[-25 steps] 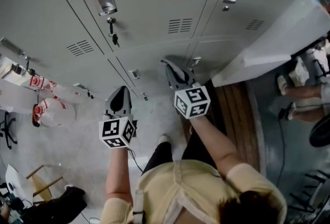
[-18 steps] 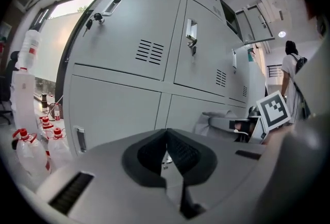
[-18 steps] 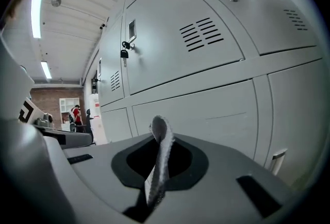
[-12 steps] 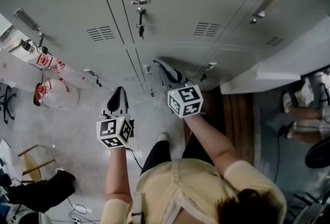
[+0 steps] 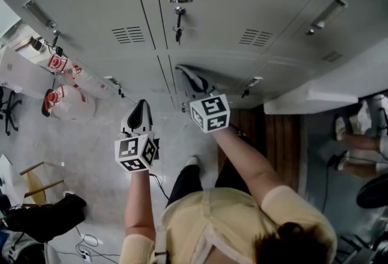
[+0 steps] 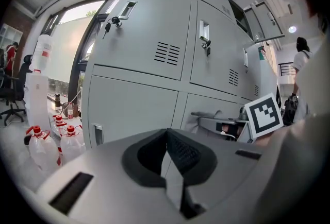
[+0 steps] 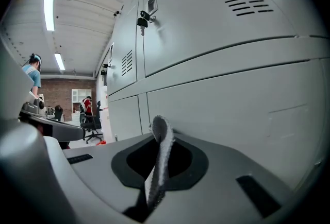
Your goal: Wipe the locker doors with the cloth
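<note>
Grey metal locker doors (image 5: 242, 2) fill the top of the head view. My right gripper (image 5: 183, 73) is shut on a grey cloth (image 7: 160, 151), a folded edge of which sticks up between the jaws. It is held close to a lower locker door (image 7: 232, 109), just under the door with a key (image 5: 177, 29) in its lock; contact with the door cannot be told. My left gripper (image 5: 141, 112) hangs lower left, away from the lockers, and is shut with nothing in it (image 6: 167, 140).
Water bottles with red labels (image 5: 60, 65) and a plastic bag (image 5: 68, 104) stand on the floor left of the lockers. A wooden platform (image 5: 282, 135) lies at the right, with a seated person's legs (image 5: 361, 142) beyond. A dark bag (image 5: 42, 217) and a stool (image 5: 36, 184) are at lower left.
The right gripper with the cloth has slid left along the lower locker doors. The head view has shifted with it. The left gripper has barely moved.
</note>
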